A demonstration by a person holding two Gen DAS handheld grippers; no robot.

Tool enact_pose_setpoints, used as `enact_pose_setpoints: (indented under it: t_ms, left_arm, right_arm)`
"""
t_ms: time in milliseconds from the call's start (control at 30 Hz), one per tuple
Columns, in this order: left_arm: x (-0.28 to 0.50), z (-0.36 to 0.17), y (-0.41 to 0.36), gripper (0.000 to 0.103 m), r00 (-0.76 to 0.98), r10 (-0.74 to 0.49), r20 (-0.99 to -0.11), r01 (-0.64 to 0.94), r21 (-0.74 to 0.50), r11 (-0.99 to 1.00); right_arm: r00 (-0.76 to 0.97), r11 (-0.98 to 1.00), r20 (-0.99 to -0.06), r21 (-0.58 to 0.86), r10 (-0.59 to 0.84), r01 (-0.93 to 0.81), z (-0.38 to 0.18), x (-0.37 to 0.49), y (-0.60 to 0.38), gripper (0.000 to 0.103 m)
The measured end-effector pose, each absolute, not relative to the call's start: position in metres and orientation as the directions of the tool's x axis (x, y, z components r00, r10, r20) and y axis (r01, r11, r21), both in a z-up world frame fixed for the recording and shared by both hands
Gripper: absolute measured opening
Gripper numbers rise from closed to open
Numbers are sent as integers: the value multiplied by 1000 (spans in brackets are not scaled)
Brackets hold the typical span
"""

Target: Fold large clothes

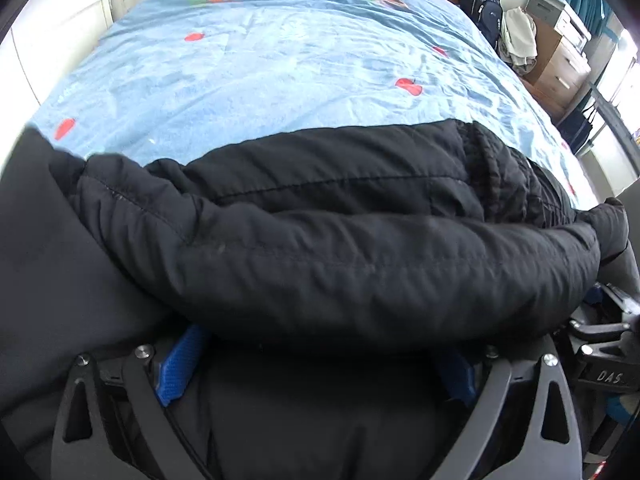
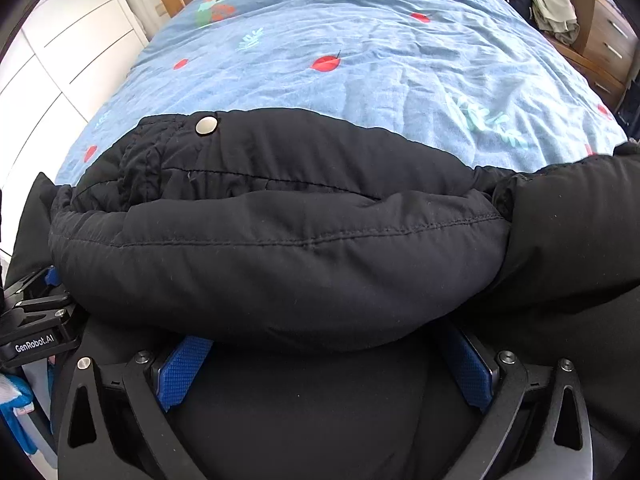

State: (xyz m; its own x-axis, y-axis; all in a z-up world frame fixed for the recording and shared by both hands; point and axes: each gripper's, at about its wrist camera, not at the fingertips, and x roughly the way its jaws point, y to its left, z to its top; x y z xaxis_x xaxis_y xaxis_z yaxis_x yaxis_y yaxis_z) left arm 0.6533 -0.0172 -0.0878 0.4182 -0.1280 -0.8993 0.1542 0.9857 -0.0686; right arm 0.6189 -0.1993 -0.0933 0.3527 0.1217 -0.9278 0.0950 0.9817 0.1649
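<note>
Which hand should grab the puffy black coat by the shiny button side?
The right. Only the right wrist view shows the silver snap button, on the black coat ahead of the right gripper. The left gripper faces a plain stretch. Both stand open over coat fabric.

Coat hogs the near edge, bed's wide open behind it

The puffy black jacket bulges right up against both grippers — no way through low. Past it the blue bedspread lies bare. Backpack and wooden drawers crowd the far right corner.
</note>
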Motion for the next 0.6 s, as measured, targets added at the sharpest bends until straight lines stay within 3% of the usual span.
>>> enact_pose_setpoints:
  t_ms: [233,433,600]
  left_arm:
    - [668,-58,-5,100,417,-142,-898,93,-114,989]
    - [688,-57,3,100,384,-137,-913,91,-111,990]
    - [701,-26,31,100,436,-105,-894,3,-115,993]
  right_arm:
    - [366,977,-923,173,116,127,-63,625,-229,102]
    - [326,958,-945,104,13,266,-70,614,-297,102]
    - [279,921,-957,40,-76,388,-69,592,-346,102]
